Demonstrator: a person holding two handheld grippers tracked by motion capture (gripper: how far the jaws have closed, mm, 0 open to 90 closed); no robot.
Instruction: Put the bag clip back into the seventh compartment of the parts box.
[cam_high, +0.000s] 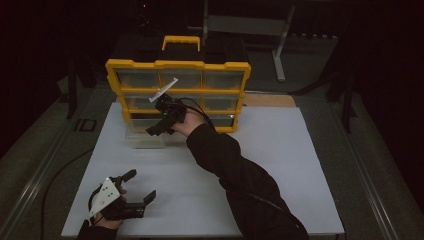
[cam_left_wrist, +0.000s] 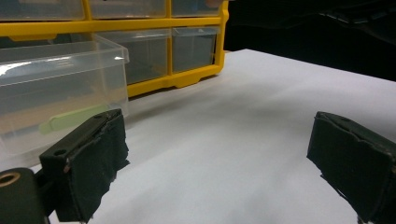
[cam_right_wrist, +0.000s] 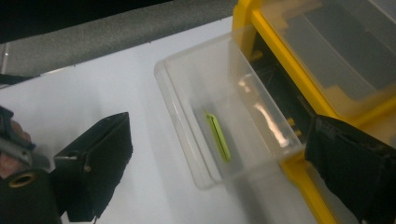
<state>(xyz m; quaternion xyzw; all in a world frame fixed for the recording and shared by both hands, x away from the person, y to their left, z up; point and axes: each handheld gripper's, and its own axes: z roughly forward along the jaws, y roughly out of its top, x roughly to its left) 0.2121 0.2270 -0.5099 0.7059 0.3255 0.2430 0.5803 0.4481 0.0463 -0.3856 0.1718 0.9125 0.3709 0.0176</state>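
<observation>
A yellow organiser (cam_high: 177, 65) with clear drawers stands at the back of the white table top (cam_high: 280, 165). Its bottom left drawer (cam_high: 143, 136) is pulled out onto the table. A flat green piece (cam_right_wrist: 218, 136) lies inside the drawer (cam_right_wrist: 224, 112). My right gripper (cam_high: 159, 125) hovers just above and in front of this drawer, open, with nothing between its fingers (cam_right_wrist: 93, 161). My left gripper (cam_high: 142, 186) rests near the front left corner, open and empty. Its view faces the drawer (cam_left_wrist: 56, 93) and the green piece (cam_left_wrist: 70, 119).
The other organiser drawers (cam_left_wrist: 194, 46) are shut. A grey metal stand (cam_high: 280, 50) stands on the floor behind the table. The person's dark sleeve (cam_high: 240, 175) crosses the middle of the table top. Bare white surface (cam_left_wrist: 243, 140) lies ahead of the left gripper.
</observation>
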